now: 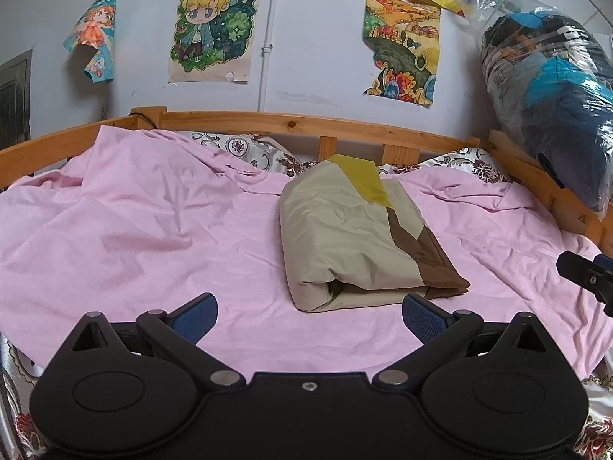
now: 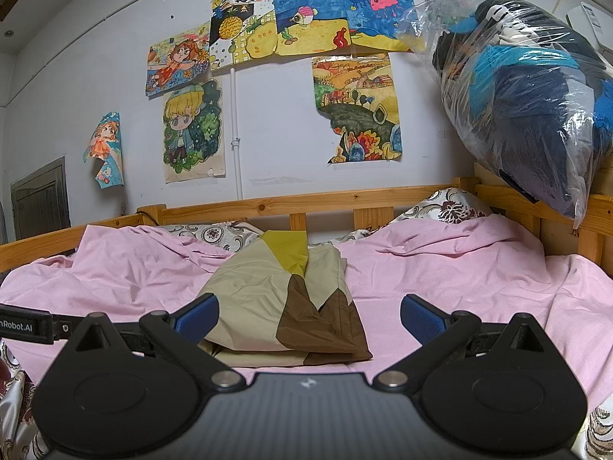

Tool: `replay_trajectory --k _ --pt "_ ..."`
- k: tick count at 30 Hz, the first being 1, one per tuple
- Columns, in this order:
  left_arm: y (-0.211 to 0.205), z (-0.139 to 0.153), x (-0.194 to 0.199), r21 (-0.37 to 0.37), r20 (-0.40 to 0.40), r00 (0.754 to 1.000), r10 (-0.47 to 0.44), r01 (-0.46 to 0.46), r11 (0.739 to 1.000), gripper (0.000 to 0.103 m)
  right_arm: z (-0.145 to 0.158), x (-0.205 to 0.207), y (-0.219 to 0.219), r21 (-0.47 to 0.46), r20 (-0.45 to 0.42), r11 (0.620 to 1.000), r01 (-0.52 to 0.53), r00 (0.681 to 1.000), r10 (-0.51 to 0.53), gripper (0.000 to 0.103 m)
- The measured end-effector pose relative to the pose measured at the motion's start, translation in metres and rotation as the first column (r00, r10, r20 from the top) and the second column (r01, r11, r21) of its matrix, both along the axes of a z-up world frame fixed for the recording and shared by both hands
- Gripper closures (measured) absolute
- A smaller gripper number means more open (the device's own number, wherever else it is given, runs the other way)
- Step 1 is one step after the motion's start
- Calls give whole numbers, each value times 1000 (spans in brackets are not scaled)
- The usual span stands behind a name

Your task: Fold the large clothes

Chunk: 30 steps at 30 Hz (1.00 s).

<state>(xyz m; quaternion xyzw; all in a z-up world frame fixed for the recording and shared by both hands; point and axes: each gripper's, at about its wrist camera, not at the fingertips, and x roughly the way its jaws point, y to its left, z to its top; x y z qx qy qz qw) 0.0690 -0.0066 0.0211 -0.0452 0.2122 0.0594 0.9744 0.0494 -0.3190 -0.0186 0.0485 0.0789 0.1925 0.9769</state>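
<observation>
— Clutter first: what sits around the folded garment (image 1: pixel 352 237)?

— Pink sheet (image 1: pixel 153 230) under it, rumpled toward the far side. Patterned pillows (image 1: pixel 245 149) lie against the wooden bed rail (image 1: pixel 291 124), and a clear plastic bag of dark and blue clothes (image 1: pixel 548 88) rests on the rail's right corner. Drawings (image 1: pixel 214 30) are taped to the wall.

— Anything between the claws and the cloth?

— Nothing. The beige, yellow and brown bundle lies alone, right of the bed's middle. The left gripper (image 1: pixel 309 316) is spread wide and empty, the bundle just beyond its right finger. The right gripper (image 2: pixel 309 316) is also spread wide and empty, with the bundle's near edge (image 2: pixel 291 306) lying between its fingers, not touching them.

— What differs between cameras?

— The right view shows more of the wall: the upper row of pictures (image 2: pixel 310 19) in full. The left gripper's body (image 2: pixel 27 324) shows at its left edge. In the left view the right gripper's tip (image 1: pixel 586 272) pokes in at the right edge.
</observation>
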Motion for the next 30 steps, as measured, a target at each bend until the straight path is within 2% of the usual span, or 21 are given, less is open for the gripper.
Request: replay_trajectory --k 11,18,30 --pt "3 2 3 24 -16 998 59 -58 998 1 0 0 0 0 0 1000 1 1000 -1 0" --pt "9 -1 5 4 -41 995 95 -95 995 1 2 3 -1 -2 -11 1000 3 1000 -3 0" --pt "11 -3 6 8 -48 996 76 -75 997 1 -3 6 4 -12 -41 1000 14 999 -15 0"
